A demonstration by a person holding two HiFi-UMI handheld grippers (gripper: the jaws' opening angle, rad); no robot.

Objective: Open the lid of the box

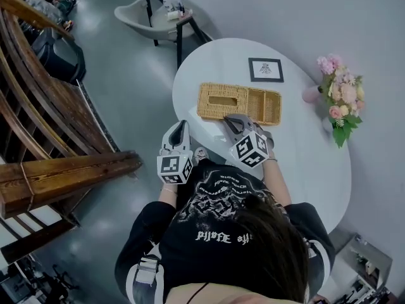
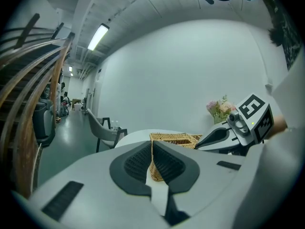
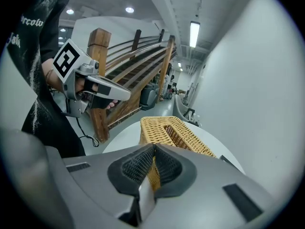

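Observation:
A woven wicker box (image 1: 238,102) lies on the white oval table (image 1: 304,163). Its slotted lid (image 1: 220,99) covers the left part, and the right part is an open compartment. My right gripper (image 1: 229,119) is shut, with its tips at the box's near long edge. In the right gripper view the pads (image 3: 143,163) meet at the tips (image 3: 154,147) and the box (image 3: 167,130) lies just behind them. I cannot see anything clamped. My left gripper (image 1: 181,124) hangs shut and empty off the table's left edge, apart from the box (image 2: 174,138).
A small framed picture (image 1: 266,69) lies beyond the box. A vase of pink flowers (image 1: 342,97) stands at the table's right edge. A grey chair (image 1: 142,14) is behind the table, and a wooden stair railing (image 1: 63,176) runs along the left.

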